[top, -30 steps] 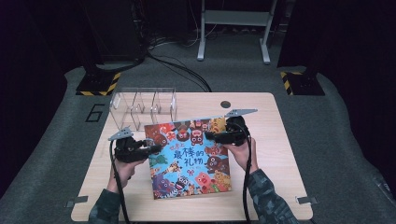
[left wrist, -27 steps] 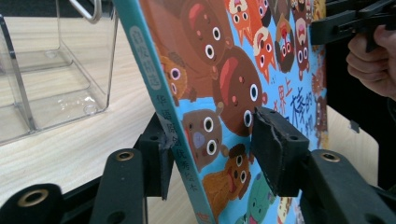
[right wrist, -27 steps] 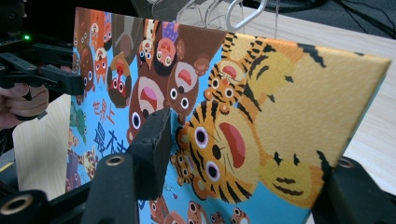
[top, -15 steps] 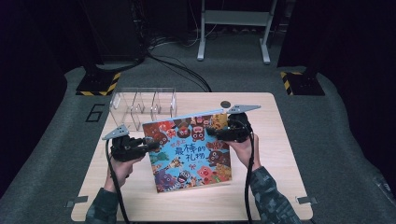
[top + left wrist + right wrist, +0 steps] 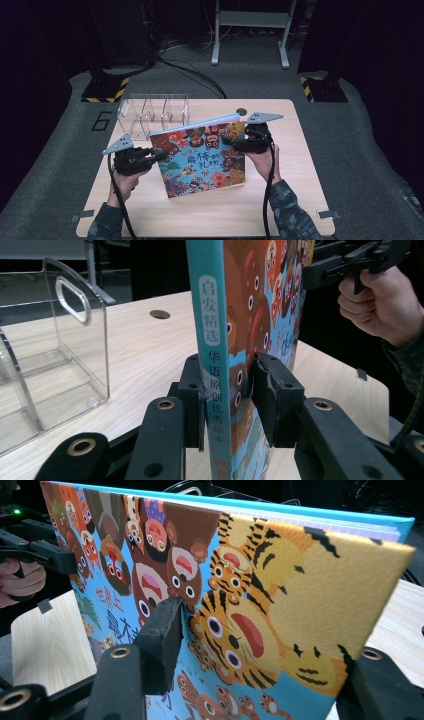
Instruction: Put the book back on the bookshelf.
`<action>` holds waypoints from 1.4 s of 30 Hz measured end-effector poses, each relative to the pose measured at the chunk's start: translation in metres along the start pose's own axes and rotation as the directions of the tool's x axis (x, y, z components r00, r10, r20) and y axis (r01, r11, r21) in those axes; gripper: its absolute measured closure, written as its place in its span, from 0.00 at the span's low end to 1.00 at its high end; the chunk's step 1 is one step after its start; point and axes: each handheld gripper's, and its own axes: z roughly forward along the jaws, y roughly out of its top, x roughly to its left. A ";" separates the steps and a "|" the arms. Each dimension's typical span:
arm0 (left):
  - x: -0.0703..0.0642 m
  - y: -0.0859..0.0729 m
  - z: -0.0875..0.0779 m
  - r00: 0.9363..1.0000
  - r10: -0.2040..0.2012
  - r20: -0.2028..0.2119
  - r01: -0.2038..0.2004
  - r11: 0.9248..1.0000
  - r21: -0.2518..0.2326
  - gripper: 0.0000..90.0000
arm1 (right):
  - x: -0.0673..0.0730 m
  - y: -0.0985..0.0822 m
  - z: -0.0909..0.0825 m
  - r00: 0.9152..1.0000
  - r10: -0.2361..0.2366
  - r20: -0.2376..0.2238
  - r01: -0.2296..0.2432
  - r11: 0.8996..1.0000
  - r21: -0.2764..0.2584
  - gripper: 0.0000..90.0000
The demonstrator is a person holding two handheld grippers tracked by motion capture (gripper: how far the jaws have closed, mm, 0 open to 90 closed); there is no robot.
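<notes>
Picture book [image 5: 202, 155] tilted up off the wooden table [image 5: 295, 200], far edge raised, near edge low by the tabletop, just in front of the clear acrylic organizer [image 5: 152, 112]. Left gripper [image 5: 155, 157] at the book's spine side, jaws just closing, both pads now pinching the spine [image 5: 212, 365]. Right gripper [image 5: 231, 142] at the book's opposite edge, one pad [image 5: 162, 635] pressed on the tiger cover, clamped on that edge.
</notes>
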 end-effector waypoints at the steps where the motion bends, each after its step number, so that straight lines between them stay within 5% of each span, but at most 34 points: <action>1: 0.000 0.000 0.000 1.000 -0.001 0.003 0.001 1.000 -0.003 0.74 | 0.001 -0.001 -0.001 1.000 -0.011 -0.003 0.011 1.000 0.001 0.48; 7: 0.003 0.005 0.005 0.997 -0.017 0.080 0.019 0.999 -0.025 0.67 | 0.000 -0.002 -0.002 1.000 -0.025 -0.011 0.025 1.000 -0.004 0.49; 15: -0.007 0.024 0.015 0.994 0.052 0.095 -0.049 0.998 -0.030 0.64 | 0.002 -0.004 -0.005 0.999 -0.035 -0.025 0.035 0.999 -0.012 0.49; 19: -0.013 0.032 0.015 0.991 0.084 0.105 -0.077 0.995 -0.066 0.72 | 0.005 -0.004 -0.005 0.998 -0.046 -0.042 0.046 0.999 -0.008 0.46; 35: -0.025 0.040 0.012 0.978 0.172 0.119 -0.175 0.984 0.018 0.74 | 0.011 -0.007 -0.005 0.998 -0.059 -0.024 0.058 0.998 -0.020 0.40; 42: -0.026 0.036 0.017 0.977 0.157 0.141 -0.166 0.985 0.053 0.70 | 0.012 -0.010 -0.007 0.998 -0.065 -0.023 0.064 0.997 -0.029 0.40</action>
